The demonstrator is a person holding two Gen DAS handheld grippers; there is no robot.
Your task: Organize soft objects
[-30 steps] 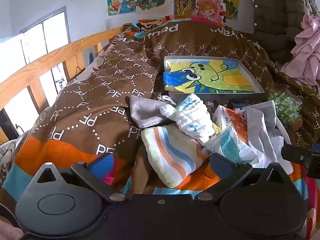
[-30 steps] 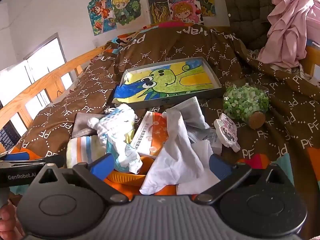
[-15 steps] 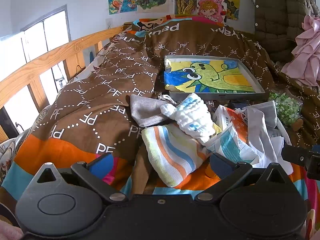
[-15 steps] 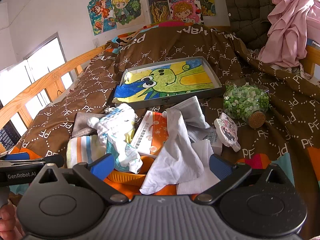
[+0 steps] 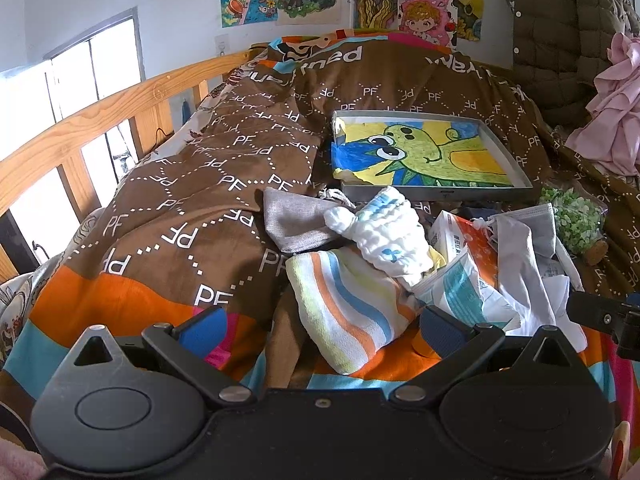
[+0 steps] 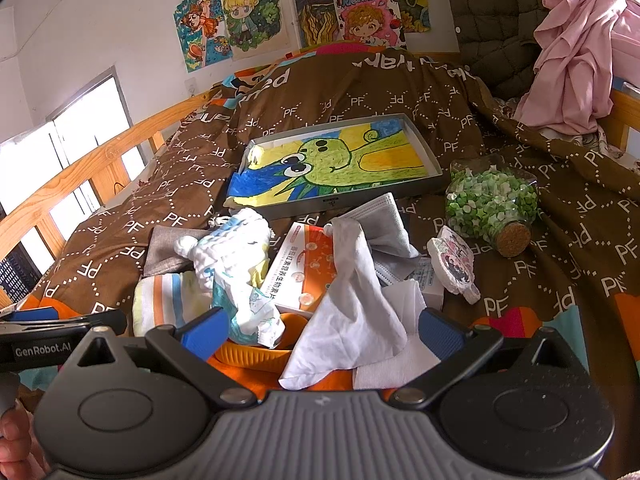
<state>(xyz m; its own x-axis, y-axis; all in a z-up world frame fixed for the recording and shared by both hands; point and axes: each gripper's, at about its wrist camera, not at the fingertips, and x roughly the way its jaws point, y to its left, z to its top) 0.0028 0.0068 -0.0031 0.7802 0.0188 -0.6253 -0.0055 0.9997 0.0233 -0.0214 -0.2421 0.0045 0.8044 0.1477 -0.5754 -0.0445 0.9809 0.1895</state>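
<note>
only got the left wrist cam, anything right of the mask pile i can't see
observer: yes, a small cartoon-printed piece lies between the pile and the jar of green bits.
operator: what's under the white cloth
observer: an orange ribbed object pokes out beside and below the white cloth.
operator: right gripper holding anything
observer: no, it is open with nothing gripped.
</note>
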